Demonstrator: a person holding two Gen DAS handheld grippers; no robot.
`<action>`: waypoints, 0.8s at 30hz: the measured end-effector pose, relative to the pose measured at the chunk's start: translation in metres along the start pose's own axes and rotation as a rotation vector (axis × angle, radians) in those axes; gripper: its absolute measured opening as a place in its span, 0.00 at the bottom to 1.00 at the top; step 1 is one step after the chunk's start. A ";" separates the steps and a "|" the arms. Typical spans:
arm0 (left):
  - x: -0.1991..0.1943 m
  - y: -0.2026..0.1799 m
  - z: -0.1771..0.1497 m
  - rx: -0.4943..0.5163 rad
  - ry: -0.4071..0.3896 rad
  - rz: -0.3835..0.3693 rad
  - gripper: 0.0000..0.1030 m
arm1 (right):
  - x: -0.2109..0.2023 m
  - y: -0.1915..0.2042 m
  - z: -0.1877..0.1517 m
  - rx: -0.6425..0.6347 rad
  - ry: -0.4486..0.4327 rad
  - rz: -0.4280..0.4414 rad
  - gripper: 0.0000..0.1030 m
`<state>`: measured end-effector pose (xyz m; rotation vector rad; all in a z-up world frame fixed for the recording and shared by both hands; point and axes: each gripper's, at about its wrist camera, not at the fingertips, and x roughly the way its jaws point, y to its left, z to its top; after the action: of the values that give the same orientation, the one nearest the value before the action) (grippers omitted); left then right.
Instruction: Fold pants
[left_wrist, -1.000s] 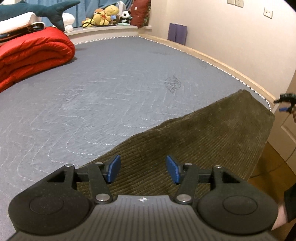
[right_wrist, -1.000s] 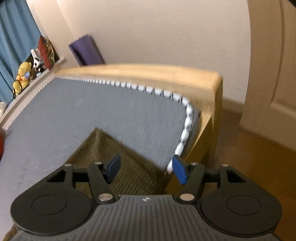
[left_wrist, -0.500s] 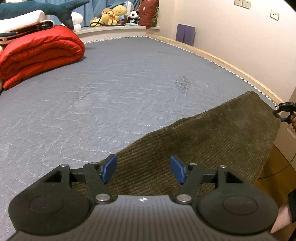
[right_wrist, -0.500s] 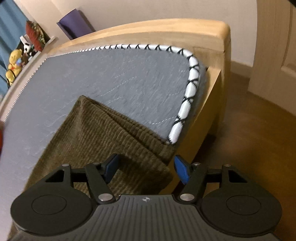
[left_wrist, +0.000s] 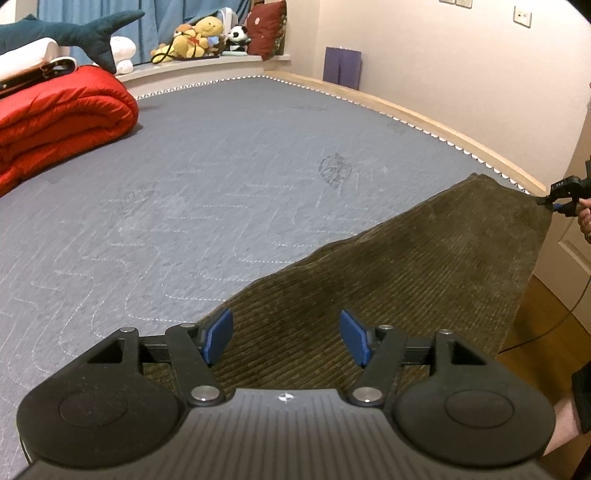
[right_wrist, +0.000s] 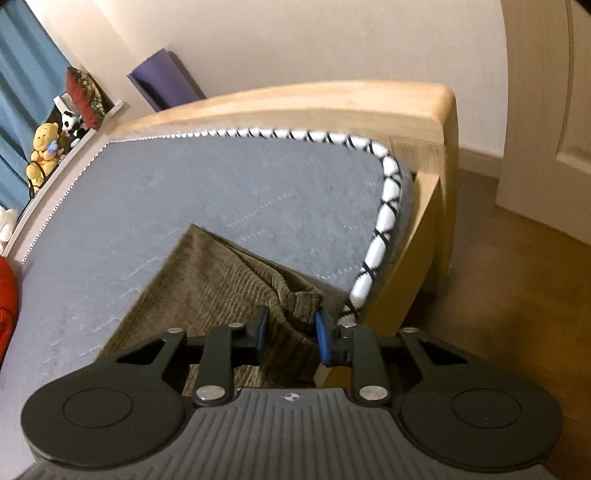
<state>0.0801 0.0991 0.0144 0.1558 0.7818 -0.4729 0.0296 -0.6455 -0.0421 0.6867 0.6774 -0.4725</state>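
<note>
Olive corduroy pants (left_wrist: 424, 266) lie on the grey mattress (left_wrist: 221, 184), stretched along its near edge toward the right corner. My left gripper (left_wrist: 286, 338) hovers open over the near end, its blue pads apart with cloth under the gap. In the right wrist view, my right gripper (right_wrist: 291, 332) is closing its jaws on the far corner of the pants (right_wrist: 221, 288), and the cloth bunches up between the pads. The left wrist view shows that same right gripper (left_wrist: 550, 201) at the corner, near the mattress edge.
A folded red duvet (left_wrist: 62, 110) lies at the back left with a plush shark (left_wrist: 74, 33) behind it. Plush toys (left_wrist: 195, 35) sit on the window ledge. The wooden bed frame (right_wrist: 332, 103) rims the mattress corner. A door (right_wrist: 546, 110) and wood floor lie to the right.
The right gripper dropped onto the pants corner and its jaws narrowed, bunching the cloth between them. The left gripper stayed in place, open over the pants.
</note>
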 end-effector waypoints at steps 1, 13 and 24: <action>-0.001 0.000 0.000 -0.003 -0.003 0.001 0.68 | -0.006 0.009 0.000 -0.018 -0.012 -0.015 0.26; -0.029 0.058 -0.002 -0.221 -0.072 0.120 0.68 | -0.146 0.275 -0.164 -0.770 -0.330 0.147 0.23; -0.041 0.120 -0.031 -0.389 -0.013 0.138 0.68 | -0.134 0.346 -0.502 -1.439 -0.015 0.450 0.40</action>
<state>0.0907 0.2291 0.0173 -0.1546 0.8302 -0.1849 -0.0602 -0.0298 -0.0943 -0.5372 0.6433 0.4568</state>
